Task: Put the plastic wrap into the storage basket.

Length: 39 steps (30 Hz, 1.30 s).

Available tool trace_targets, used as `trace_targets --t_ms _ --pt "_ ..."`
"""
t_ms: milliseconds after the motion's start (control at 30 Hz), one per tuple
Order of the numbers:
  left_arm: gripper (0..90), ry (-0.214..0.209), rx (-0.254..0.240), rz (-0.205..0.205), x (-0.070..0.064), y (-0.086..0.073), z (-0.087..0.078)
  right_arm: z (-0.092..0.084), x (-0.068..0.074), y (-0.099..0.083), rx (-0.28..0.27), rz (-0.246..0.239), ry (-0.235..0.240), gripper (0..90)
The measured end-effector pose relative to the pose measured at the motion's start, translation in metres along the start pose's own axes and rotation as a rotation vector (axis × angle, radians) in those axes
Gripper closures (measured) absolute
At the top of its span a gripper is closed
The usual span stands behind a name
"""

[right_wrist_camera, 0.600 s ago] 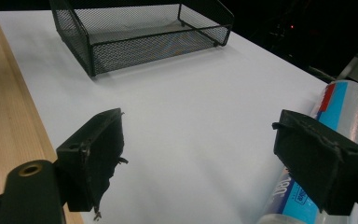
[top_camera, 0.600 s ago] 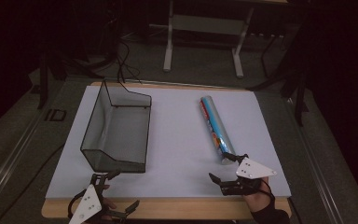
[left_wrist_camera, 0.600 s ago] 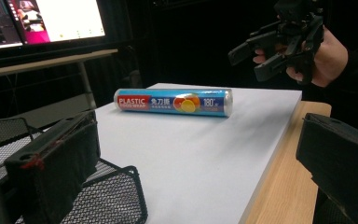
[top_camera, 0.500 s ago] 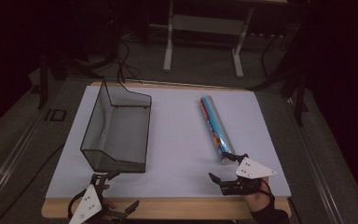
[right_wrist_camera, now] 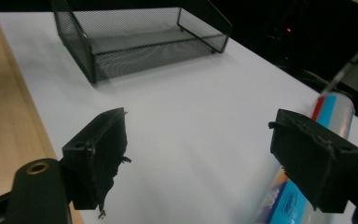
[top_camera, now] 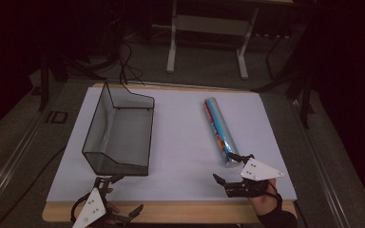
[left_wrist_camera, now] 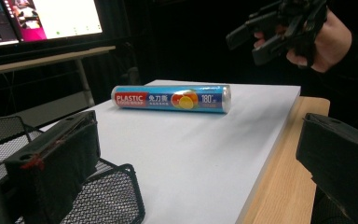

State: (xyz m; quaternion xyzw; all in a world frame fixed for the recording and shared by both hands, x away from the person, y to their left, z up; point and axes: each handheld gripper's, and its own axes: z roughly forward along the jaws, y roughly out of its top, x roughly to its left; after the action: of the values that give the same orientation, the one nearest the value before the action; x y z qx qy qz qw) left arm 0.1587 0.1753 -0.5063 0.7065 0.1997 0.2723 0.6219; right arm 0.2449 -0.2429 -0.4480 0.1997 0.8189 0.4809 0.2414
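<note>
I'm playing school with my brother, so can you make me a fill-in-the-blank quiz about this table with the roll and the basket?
1. The roll of plastic wrap lies on the white ____ that covers the table.
2. The black mesh basket has ____ inside it.
3. The right gripper has its jaws ____, near one end of the roll.
4. The left gripper is near the table's wooden ____.

Missing words: sheet; nothing; open; edge

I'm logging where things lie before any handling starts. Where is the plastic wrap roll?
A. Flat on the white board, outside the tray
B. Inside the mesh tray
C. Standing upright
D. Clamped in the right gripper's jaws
A: the plastic wrap roll lies flat on the white board, apart from the mesh tray.
</note>
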Motion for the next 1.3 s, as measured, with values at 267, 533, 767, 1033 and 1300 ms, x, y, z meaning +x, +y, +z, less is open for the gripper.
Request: trace_targets --t_ms 267,533,767,1033,1300 --pt "0.1 0.000 0.003 0.001 0.001 0.000 0.000 -0.004 -0.007 0.030 -0.031 -0.044 -0.044 16.9" --pt "0.1 -0.003 0.006 0.007 0.000 0.000 0.000 0.005 -0.025 0.056 -0.052 -0.054 -0.100 14.1" --pt "0.1 -0.013 0.009 0.006 0.000 -0.001 0.001 0.020 -0.043 0.063 -0.024 -0.008 -0.122 14.1" --pt "0.1 -0.013 0.012 0.009 0.000 -0.001 0.001 0.040 -0.069 0.069 0.013 0.040 -0.185 12.5" --pt "0.1 -0.021 0.015 0.009 0.000 -0.001 0.002 0.061 -0.096 0.071 0.093 0.141 -0.210 9.3"
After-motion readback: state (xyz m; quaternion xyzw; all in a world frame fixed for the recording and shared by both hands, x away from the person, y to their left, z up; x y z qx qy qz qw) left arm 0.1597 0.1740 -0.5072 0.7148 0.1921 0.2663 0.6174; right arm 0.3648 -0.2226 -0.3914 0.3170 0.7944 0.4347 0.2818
